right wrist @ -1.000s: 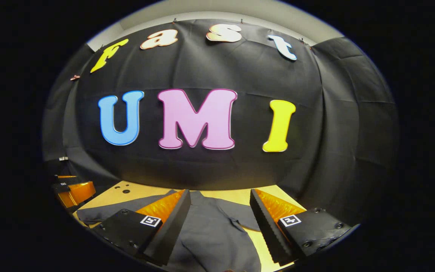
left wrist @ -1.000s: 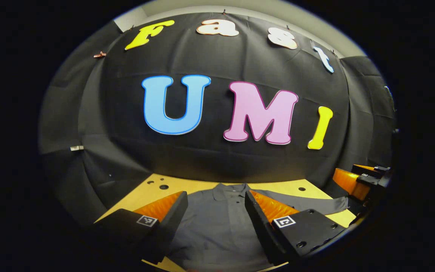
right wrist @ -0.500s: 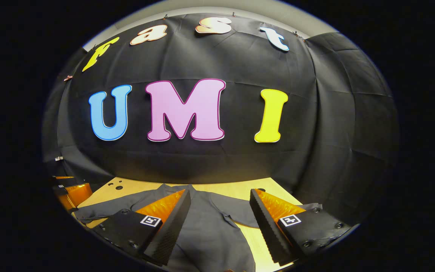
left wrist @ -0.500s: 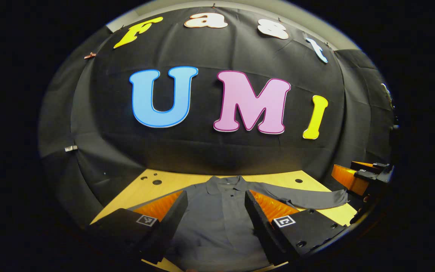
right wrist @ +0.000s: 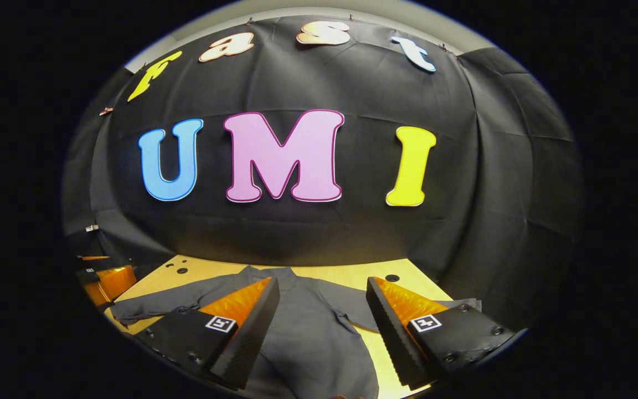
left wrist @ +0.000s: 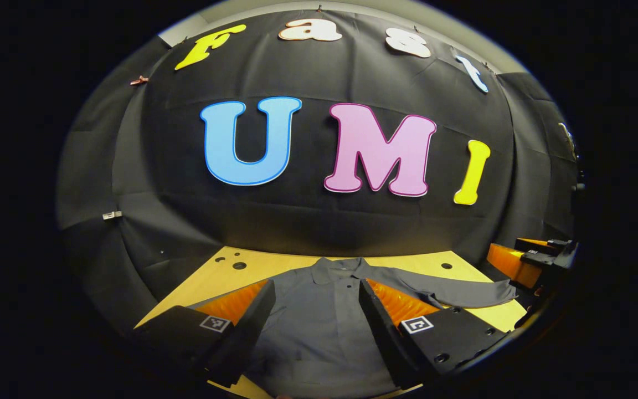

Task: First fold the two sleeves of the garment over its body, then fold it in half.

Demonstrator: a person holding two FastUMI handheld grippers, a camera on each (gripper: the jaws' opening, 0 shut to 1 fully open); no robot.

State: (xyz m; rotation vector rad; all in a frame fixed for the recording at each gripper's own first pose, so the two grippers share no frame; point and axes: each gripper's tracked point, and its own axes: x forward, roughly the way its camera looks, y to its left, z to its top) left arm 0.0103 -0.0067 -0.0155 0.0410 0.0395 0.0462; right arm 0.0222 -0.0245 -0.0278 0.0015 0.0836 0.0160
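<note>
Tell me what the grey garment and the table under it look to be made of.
The grey garment looks like a soft matte woven or knit cloth, perhaps cotton: it lies limp with shallow creases, a soft collar and small buttons. The table looks like pale wood or plywood with a smooth, faintly satin finish: an even yellowish surface with round drilled holes. No grain is clear enough to say more.

The left gripper [left wrist: 317, 324] has two wedge fingers [left wrist: 381, 327] with ribbed inner faces, each on a block with round screws and one small square black-and-white marker on top. The right gripper [right wrist: 323, 327] is built alike — saw-toothed finger [right wrist: 391, 332] edges, same markers, same screws.
</note>
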